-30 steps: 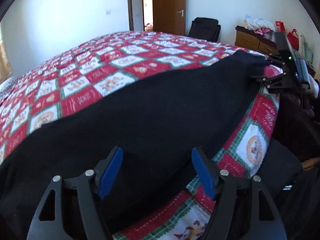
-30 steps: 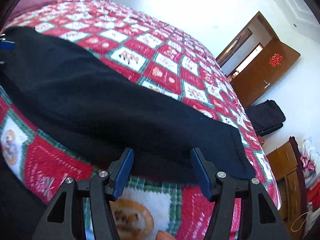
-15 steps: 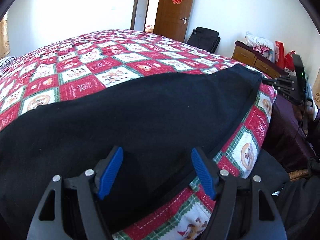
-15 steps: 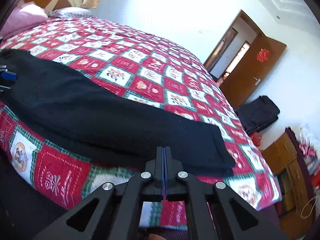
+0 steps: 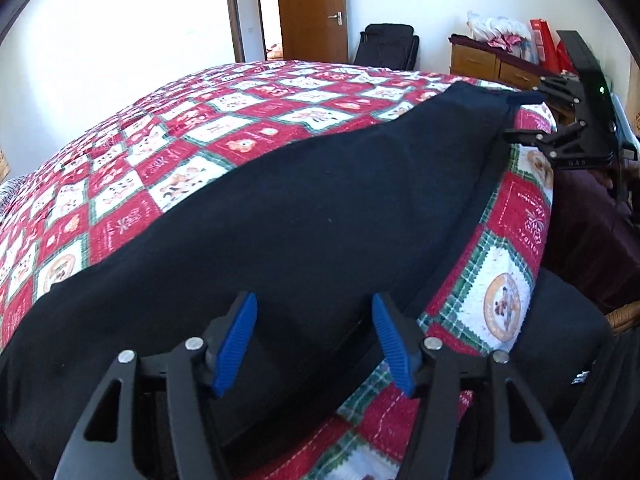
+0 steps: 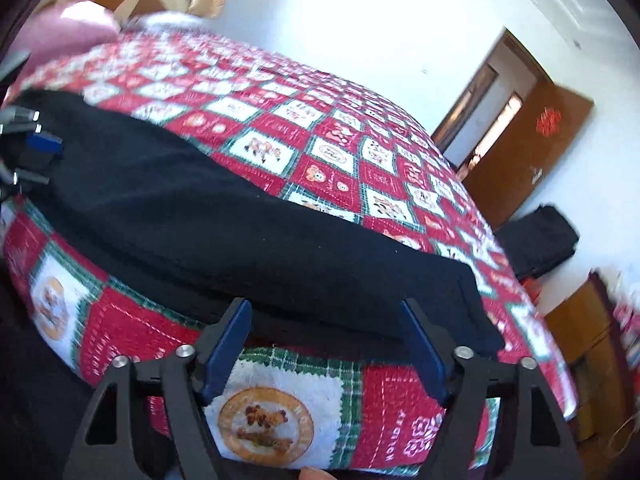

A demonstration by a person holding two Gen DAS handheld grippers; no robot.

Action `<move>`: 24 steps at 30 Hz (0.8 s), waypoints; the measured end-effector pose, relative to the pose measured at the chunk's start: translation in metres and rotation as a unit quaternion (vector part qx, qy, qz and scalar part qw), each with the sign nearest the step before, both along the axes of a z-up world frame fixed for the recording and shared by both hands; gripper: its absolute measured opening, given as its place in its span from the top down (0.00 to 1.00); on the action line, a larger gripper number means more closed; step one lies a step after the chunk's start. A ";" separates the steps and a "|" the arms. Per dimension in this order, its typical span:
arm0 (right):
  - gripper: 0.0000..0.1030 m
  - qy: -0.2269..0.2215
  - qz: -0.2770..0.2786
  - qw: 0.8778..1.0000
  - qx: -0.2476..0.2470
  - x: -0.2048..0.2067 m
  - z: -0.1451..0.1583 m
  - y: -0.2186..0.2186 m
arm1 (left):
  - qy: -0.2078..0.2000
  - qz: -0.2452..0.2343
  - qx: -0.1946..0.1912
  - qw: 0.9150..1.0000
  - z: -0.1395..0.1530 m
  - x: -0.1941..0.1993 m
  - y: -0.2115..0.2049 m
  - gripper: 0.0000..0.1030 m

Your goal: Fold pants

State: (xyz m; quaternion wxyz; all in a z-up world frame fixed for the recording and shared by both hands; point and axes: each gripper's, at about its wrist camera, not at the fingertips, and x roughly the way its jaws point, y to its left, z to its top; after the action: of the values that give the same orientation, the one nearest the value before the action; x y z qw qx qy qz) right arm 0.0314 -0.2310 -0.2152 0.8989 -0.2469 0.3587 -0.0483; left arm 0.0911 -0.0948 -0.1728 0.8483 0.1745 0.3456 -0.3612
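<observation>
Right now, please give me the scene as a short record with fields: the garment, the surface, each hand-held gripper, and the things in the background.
garment: black pants, laid long and flat along the near edge of the bed
surface: red, white and green patchwork quilt
left hand-held gripper: open, over the wide end of the pants, holding nothing
right hand-held gripper: open, at the narrow end, holding nothing
fold: not yet begun
background: brown door, wooden dresser, black bag
</observation>
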 end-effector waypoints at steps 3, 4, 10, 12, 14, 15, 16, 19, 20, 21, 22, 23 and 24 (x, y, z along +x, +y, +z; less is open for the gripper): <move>0.38 0.019 0.014 0.999 -0.049 0.006 -0.012 0.006 | -0.006 -0.003 0.013 1.000 -0.002 0.000 -0.004 0.39; 0.38 0.026 0.023 0.997 -0.065 0.008 -0.018 0.010 | -0.006 -0.004 0.013 1.000 -0.003 0.000 -0.005 0.39; 0.49 0.016 0.040 0.994 -0.098 0.020 -0.026 0.022 | -0.003 -0.002 0.001 1.000 -0.002 0.001 -0.003 0.54; 0.84 0.017 0.042 0.995 -0.093 0.023 -0.026 0.024 | 0.005 0.000 -0.008 1.000 0.000 0.004 -0.001 0.78; 0.97 0.011 0.044 0.995 -0.089 0.020 -0.023 0.027 | 0.018 0.003 -0.022 1.000 0.002 0.007 0.005 0.88; 0.97 0.006 0.044 0.996 -0.084 0.016 -0.019 0.027 | 0.021 0.003 -0.026 0.999 0.002 0.007 0.006 0.93; 0.97 0.001 0.041 0.996 -0.081 0.013 -0.016 0.027 | 0.023 0.003 -0.029 0.999 0.003 0.007 0.008 0.94; 0.98 -0.021 0.033 0.997 -0.063 0.001 0.001 0.025 | 0.034 0.002 -0.046 0.998 0.007 0.005 0.012 0.96; 0.98 -0.025 0.032 0.997 -0.061 -0.003 0.005 0.025 | 0.036 -0.003 -0.051 0.998 0.008 0.002 0.014 0.96; 0.98 -0.028 0.032 0.997 -0.059 -0.005 0.007 0.025 | 0.036 -0.005 -0.053 0.998 0.010 0.000 0.014 0.96; 0.98 -0.027 0.033 0.998 -0.056 -0.010 0.009 0.026 | 0.036 -0.004 -0.053 0.998 0.010 -0.002 0.015 0.96; 0.98 -0.023 0.035 0.998 -0.055 -0.012 0.008 0.027 | 0.041 -0.008 -0.056 0.998 0.009 -0.003 0.016 0.96; 0.98 -0.018 0.036 0.998 -0.056 -0.013 0.005 0.027 | 0.045 -0.009 -0.057 0.997 0.008 -0.004 0.017 0.96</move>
State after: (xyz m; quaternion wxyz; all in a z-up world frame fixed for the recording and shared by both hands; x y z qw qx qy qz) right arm 0.0187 -0.2036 -0.2103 0.8910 -0.3087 0.3305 -0.0405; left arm 0.0871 -0.0777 -0.1650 0.8371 0.1129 0.3604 -0.3957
